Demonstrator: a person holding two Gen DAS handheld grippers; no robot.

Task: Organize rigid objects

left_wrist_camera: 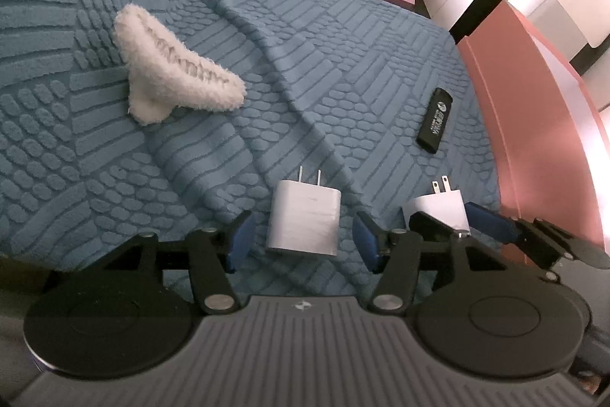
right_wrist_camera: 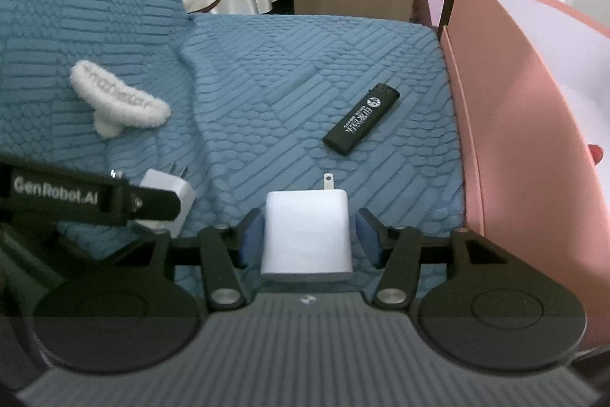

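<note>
Straddling a white charger at lower centre of the left wrist view, the left gripper has its fingers spread, clear gaps both sides. Right gripper fingers sit around a second white charger, left pad touching or nearly, right pad just apart. Black lighter and fluffy white hair clip lie on the blue textured sofa cover; pink box at right.

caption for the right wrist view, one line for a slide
Right gripper straddles a white charger on the blue textured cover, beside a black lighter and pink box.
</note>
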